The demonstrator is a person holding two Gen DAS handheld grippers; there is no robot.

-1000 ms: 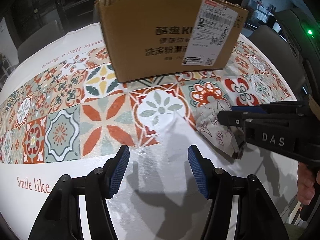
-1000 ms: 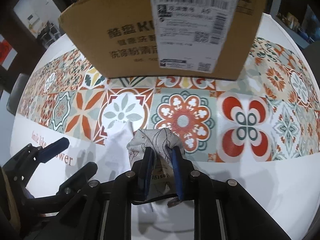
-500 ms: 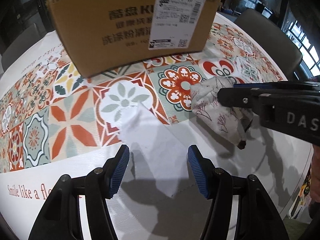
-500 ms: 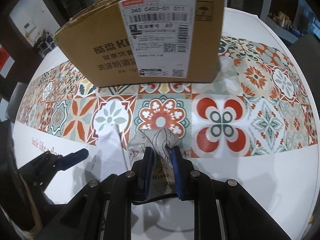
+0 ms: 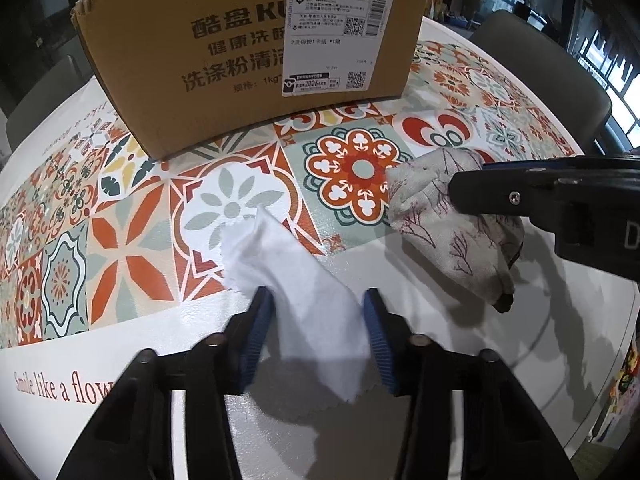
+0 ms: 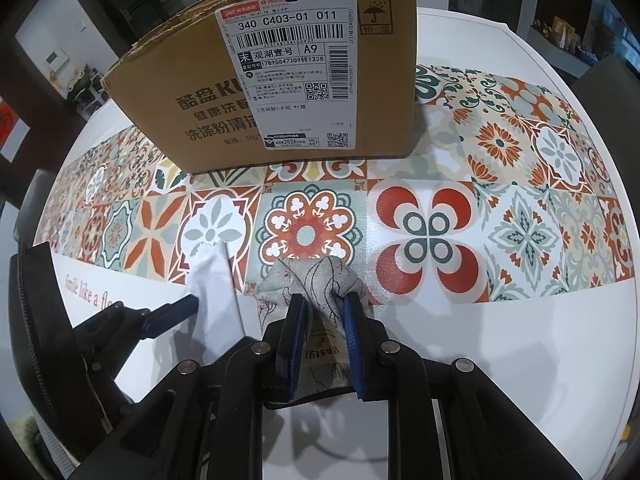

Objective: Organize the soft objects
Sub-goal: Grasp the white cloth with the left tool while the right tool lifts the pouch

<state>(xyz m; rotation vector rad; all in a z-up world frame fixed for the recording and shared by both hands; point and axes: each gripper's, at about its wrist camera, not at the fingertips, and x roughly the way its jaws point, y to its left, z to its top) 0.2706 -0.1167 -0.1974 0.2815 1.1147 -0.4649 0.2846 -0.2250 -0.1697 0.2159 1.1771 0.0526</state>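
- White and crumpled, a thin cloth (image 5: 304, 296) is lying on the bench (image 5: 440, 400), half on the patterned tile print and half on the plain near strip, as the left hand-held gripper (image 5: 318, 336) is closing its blue pads around it; the cloth is sitting between the jaws, and the pads do not yet appear to be pressing it.
- Just to the right, the right hand-held gripper (image 6: 322, 340) is clamping a beige printed fabric pouch (image 6: 316, 280), bunching it above the pads, with its near end and a printed label trailing back between the fingers.
- Beyond both, at the far side, a cardboard box (image 6: 280, 80) with a shipping label is standing on the tile print, its opening out of view.
- Judging by the layout, the sorting is looking to be at an early-to-middle stage: one soft item is gripped, the second is being taken, and neither has reached the box, the likely destination.
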